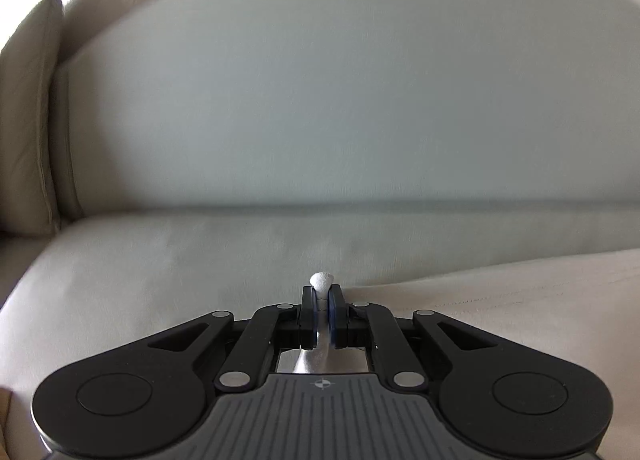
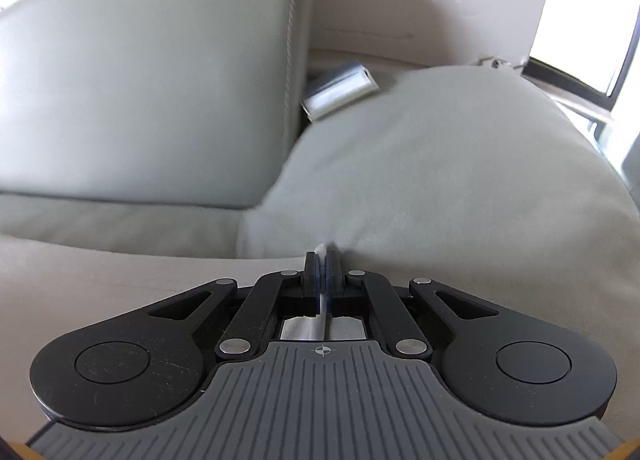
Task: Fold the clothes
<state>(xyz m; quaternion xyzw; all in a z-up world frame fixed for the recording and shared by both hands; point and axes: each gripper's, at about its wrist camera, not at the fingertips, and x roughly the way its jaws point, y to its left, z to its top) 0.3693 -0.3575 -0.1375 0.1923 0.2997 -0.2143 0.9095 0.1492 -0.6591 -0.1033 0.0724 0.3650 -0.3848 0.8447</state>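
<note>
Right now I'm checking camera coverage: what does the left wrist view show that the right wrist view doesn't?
Left wrist only: the left gripper shut on a white cloth, and a beige cushion at the far left. Right wrist only: the right gripper pinching cloth edge, a grey pillow, a metal bracket and a window. Both: the sofa backrest and seat.

left gripper (image 1: 322, 292): matte black linkage arms, round silver pivot pins, two large black discs at the rear corners
left fingers (image 1: 307, 314): black blocks with blue inner pads
left base: grey ribbed plate, small crosshair mark at its front edge
right gripper (image 2: 322, 270): same black-and-grey build, fine scratches on its left disc
right fingers (image 2: 310, 276): black, blue-lined
</note>
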